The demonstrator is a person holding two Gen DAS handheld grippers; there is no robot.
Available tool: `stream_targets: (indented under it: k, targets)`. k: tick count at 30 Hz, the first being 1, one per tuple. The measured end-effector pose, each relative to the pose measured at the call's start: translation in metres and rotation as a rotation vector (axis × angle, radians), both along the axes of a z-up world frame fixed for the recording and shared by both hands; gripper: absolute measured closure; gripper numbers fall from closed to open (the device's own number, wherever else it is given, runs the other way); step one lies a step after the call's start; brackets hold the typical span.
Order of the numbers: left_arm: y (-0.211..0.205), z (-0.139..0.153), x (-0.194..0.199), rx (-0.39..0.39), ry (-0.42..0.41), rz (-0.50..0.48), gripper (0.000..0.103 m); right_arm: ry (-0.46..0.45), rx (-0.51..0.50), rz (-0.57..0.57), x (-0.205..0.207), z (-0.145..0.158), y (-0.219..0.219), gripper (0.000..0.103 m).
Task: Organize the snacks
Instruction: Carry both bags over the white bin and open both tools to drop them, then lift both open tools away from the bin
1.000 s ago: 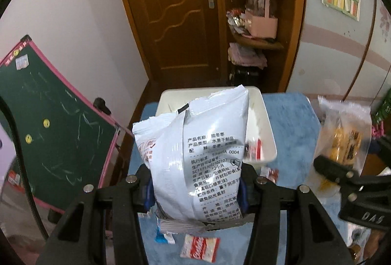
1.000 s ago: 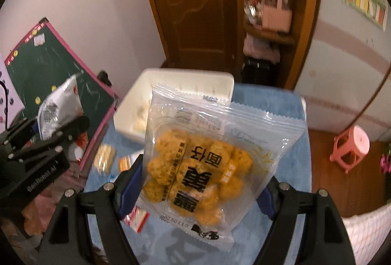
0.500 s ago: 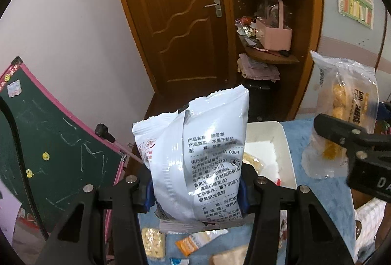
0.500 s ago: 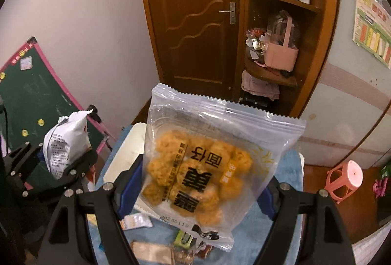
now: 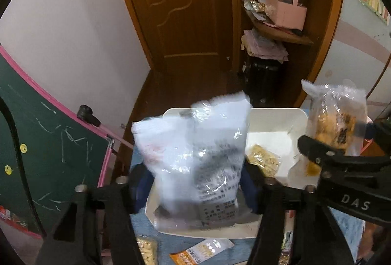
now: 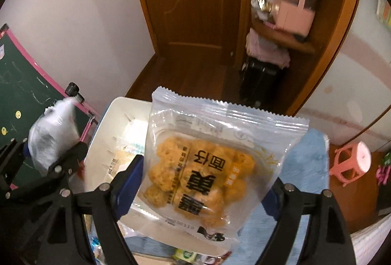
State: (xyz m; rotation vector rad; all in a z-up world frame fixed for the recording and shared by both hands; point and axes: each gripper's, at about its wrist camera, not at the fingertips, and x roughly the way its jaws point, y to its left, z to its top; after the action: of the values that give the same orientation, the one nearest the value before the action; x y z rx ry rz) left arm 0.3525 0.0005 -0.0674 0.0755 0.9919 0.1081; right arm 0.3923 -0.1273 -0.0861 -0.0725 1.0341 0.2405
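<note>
Left wrist view: since half a second ago the white bin (image 5: pixel 276 116) has shifted from 3 o'clock to directly beyond the left gripper (image 5: pixel 194 182), and the white snack bag (image 5: pixel 195 155), sharp before, is now blurred. The fingers appear spread at either side of the bag; whether the pads still touch it cannot be told. Its lower edge hangs over the bin's near rim.

Right wrist view: the right gripper (image 6: pixel 202 172) pinches the clear bag of golden puffs (image 6: pixel 207 167) between both pads, above the bin's right side (image 6: pixel 122 113). Small packets at 6 o'clock are cut off.
</note>
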Motion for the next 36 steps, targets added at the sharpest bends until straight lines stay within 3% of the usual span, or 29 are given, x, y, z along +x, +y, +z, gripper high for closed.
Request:
stream_targets:
  k: [2, 4, 5, 7, 12, 22, 29, 36]
  targets:
    - [0.006, -0.007, 0.005, -0.024, 0.021, 0.004, 0.011, 0.039, 0.022, -0.029, 0.006, -0.012, -0.003, 0.017]
    - [0.016, -0.010, 0.007, -0.075, 0.021, 0.014, 0.007, 0.026, 0.048, -0.039, 0.006, -0.016, -0.006, 0.011]
    - [0.018, -0.012, 0.007, -0.082, 0.024, 0.020, 0.006, -0.001, 0.056, -0.042, 0.005, -0.016, -0.008, 0.004]
    - [0.022, -0.015, 0.006, -0.087, 0.035, 0.026, 0.001, -0.039, 0.058, -0.040, 0.001, -0.012, -0.009, 0.001]
    - [0.025, -0.012, -0.004, -0.071, 0.028, 0.022, 0.001, -0.084, 0.037, -0.027, -0.007, -0.001, -0.008, 0.001]
    - [0.007, 0.023, -0.046, -0.060, -0.030, -0.014, 0.001, -0.106, 0.053, -0.026, -0.037, 0.024, -0.016, 0.001]
    - [-0.009, 0.059, -0.096, -0.025, -0.099, -0.056, 0.001, -0.146, 0.071, -0.017, -0.077, 0.052, -0.031, 0.001]
    - [-0.013, 0.085, -0.153, -0.051, -0.163, -0.059, 0.001, -0.185, 0.110, -0.019, -0.125, 0.076, -0.051, 0.001]
